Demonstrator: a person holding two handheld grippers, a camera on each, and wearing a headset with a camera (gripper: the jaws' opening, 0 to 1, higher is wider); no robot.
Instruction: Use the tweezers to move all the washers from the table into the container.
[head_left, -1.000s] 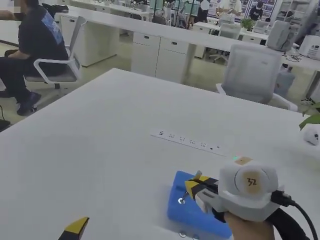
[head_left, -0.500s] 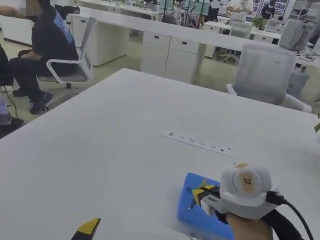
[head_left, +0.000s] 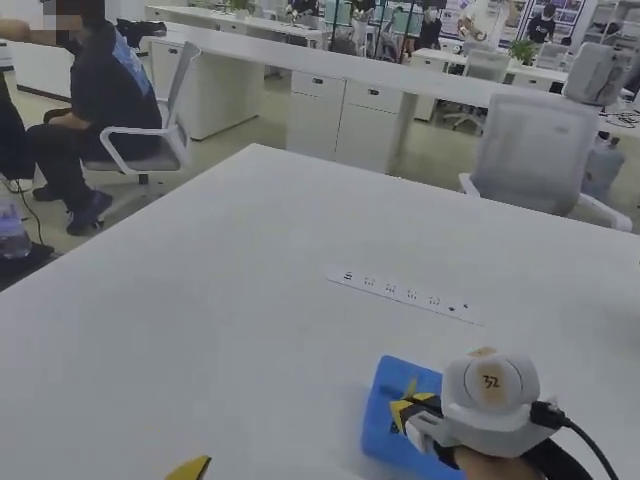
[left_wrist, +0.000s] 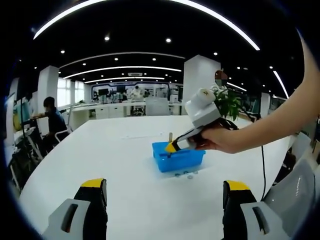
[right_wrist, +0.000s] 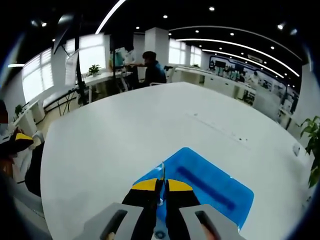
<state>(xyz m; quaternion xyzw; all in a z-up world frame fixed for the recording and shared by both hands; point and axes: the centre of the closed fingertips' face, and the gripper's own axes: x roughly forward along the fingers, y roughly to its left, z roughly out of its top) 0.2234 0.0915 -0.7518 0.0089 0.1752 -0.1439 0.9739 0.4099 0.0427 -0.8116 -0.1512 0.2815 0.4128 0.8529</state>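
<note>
My right gripper (head_left: 405, 412) hangs over the blue container (head_left: 380, 432) at the near right of the white table, jaws shut on thin metal tweezers (right_wrist: 162, 172). In the right gripper view the tweezers' tips point down into the blue container (right_wrist: 205, 186). In the left gripper view, a few small washers (left_wrist: 184, 173) lie on the table just in front of the container (left_wrist: 175, 162), and the right gripper (left_wrist: 172, 146) is held by a hand above it. My left gripper (left_wrist: 164, 186) stands open with nothing between its jaws; its yellow tip (head_left: 190, 467) shows at the bottom edge of the head view.
A white power strip (head_left: 405, 293) lies on the table beyond the container. A grey office chair (head_left: 535, 150) stands at the far table edge. A person (head_left: 95, 90) sits on a chair at the far left. A potted plant (left_wrist: 227, 102) stands behind the right hand.
The head camera has shifted, so the table scene sits lower and further right in the picture. The right gripper stays over the container with the tweezers.
</note>
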